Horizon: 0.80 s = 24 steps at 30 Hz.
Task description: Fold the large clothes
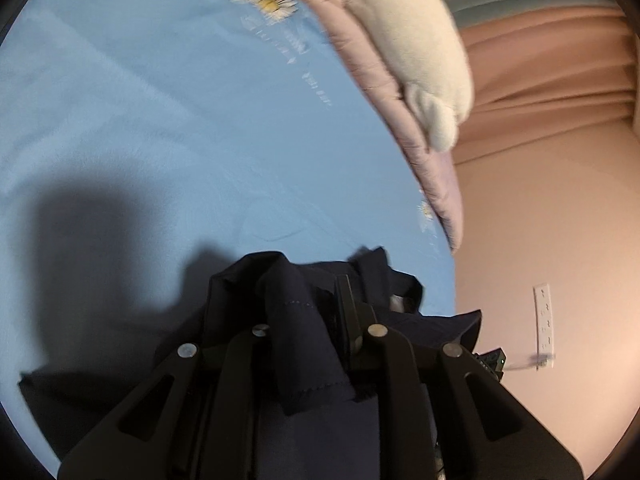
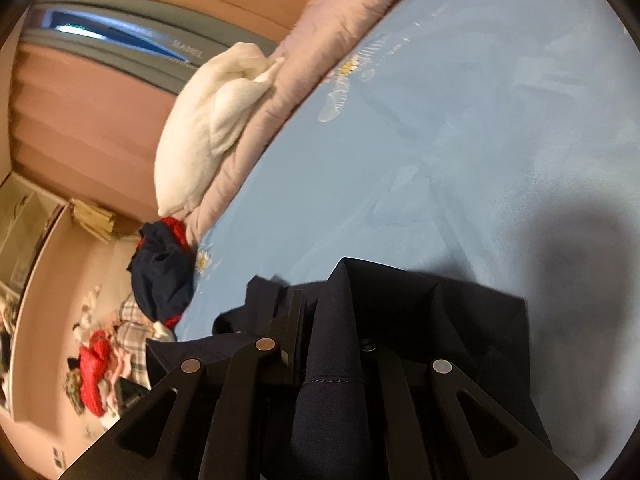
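A dark navy garment [image 1: 296, 300] is bunched between the fingers of my left gripper [image 1: 316, 296], which is shut on it above the light blue bed sheet [image 1: 160, 120]. The same navy garment [image 2: 360, 320] drapes over my right gripper [image 2: 320, 312], which is also shut on it. Cloth hides most of both grippers' fingertips. The garment hangs down below both grippers and out of view.
A pink quilt [image 1: 384, 80] and a white pillow [image 1: 420, 40] lie along the bed's edge. A navy and red garment [image 2: 164, 268] sits at the bed corner. A pile of clothes [image 2: 100, 368] lies on the floor. A wall socket [image 1: 544, 324] is on the pink wall.
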Each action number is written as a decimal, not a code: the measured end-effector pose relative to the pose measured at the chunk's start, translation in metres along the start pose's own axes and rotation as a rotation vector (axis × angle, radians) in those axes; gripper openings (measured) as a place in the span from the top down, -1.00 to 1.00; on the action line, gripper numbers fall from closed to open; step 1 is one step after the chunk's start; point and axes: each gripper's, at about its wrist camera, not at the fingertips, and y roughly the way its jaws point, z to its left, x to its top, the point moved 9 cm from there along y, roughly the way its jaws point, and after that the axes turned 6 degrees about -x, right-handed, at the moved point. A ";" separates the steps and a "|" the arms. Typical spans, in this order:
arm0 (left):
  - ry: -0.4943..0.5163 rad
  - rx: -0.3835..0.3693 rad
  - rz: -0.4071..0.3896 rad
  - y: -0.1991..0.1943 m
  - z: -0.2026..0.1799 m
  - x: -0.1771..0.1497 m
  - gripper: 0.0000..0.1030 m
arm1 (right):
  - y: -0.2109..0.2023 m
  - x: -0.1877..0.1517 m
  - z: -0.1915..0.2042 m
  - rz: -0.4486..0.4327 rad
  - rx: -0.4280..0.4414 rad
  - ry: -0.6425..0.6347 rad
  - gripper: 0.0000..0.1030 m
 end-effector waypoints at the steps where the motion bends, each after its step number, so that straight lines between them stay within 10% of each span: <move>1: -0.020 0.009 0.004 0.003 0.005 0.000 0.68 | 0.003 0.001 -0.005 0.009 -0.007 0.024 0.88; 6: -0.083 -0.010 0.012 0.009 0.013 0.005 0.51 | 0.010 -0.001 -0.011 0.043 -0.019 0.064 0.77; 11: -0.043 0.001 -0.019 0.001 0.003 0.009 -0.01 | -0.003 0.010 -0.011 -0.003 0.045 0.134 0.13; 18: 0.025 0.122 -0.152 -0.027 0.000 0.022 -0.46 | -0.020 0.018 -0.015 -0.069 -0.009 0.133 0.00; 24: 0.189 0.163 -0.131 -0.050 -0.022 -0.001 -0.46 | -0.060 0.027 -0.008 -0.190 -0.060 0.063 -0.03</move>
